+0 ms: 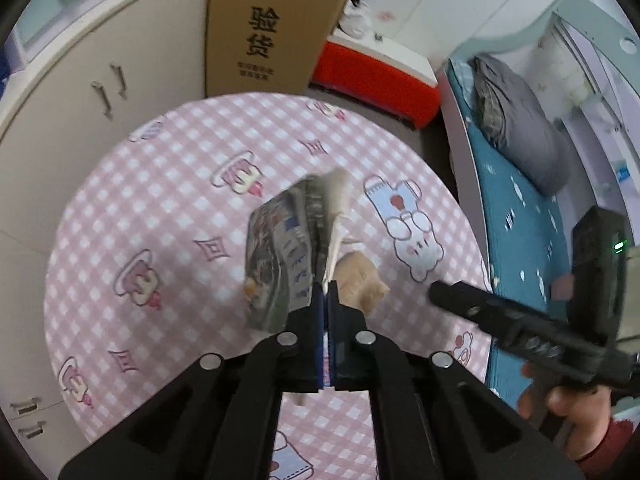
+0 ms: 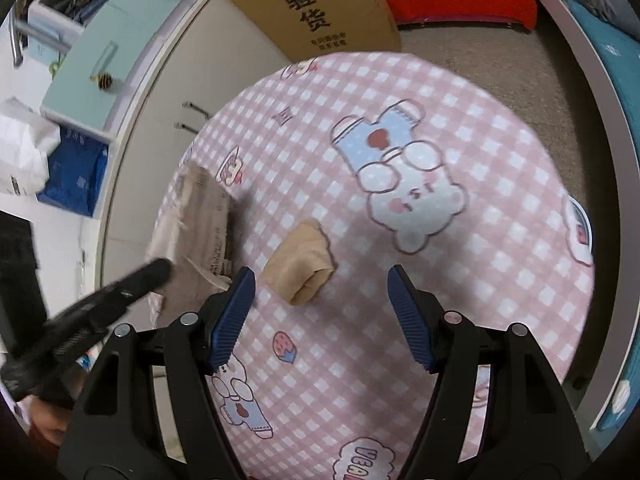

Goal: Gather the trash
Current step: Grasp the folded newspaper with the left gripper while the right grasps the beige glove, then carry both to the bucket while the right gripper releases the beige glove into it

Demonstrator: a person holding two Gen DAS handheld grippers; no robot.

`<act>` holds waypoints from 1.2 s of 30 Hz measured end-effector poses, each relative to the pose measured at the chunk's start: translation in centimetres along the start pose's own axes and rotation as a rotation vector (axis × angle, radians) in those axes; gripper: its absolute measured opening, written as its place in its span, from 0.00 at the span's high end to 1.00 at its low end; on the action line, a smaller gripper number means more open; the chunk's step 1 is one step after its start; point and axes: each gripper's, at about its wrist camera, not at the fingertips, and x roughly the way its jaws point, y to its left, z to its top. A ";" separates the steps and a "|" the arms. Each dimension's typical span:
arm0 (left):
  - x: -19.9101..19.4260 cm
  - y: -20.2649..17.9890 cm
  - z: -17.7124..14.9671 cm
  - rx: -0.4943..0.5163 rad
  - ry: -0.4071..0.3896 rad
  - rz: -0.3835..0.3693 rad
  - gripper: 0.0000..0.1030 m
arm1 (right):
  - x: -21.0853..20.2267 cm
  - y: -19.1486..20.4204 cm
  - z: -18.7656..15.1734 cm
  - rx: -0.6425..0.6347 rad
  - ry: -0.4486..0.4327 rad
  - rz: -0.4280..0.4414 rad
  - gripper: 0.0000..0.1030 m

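Left gripper clamped on newspaper edge, right gripper spread before tan wad; thin pinch risks tearing or slipping.

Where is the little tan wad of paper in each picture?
Left wrist view: the tan wad lies on the table just right of the shut left gripper, partly behind the printed paper it pinches.
Right wrist view: the wad lies on the table between the open fingers of the right gripper, nearer the left one.
Shared landmark: the bear printed on the pink cloth, beyond the wad.
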 end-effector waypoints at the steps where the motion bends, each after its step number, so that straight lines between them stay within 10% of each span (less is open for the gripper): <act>1: -0.4 0.0 0.0 -0.007 -0.009 0.011 0.99 | 0.4 0.5 0.0 -0.020 0.006 -0.012 0.34; 11: -2.0 1.2 0.0 -0.026 -0.036 0.109 0.99 | 7.0 5.2 -0.3 -0.313 0.064 -0.176 0.35; 16: -1.9 0.2 0.0 -0.009 -0.037 0.150 0.99 | 7.5 5.3 -0.7 -0.364 0.081 -0.146 0.81; 36: -0.6 -20.7 3.1 0.213 -0.111 0.052 0.99 | -11.4 -10.5 2.7 -0.111 -0.165 -0.037 0.88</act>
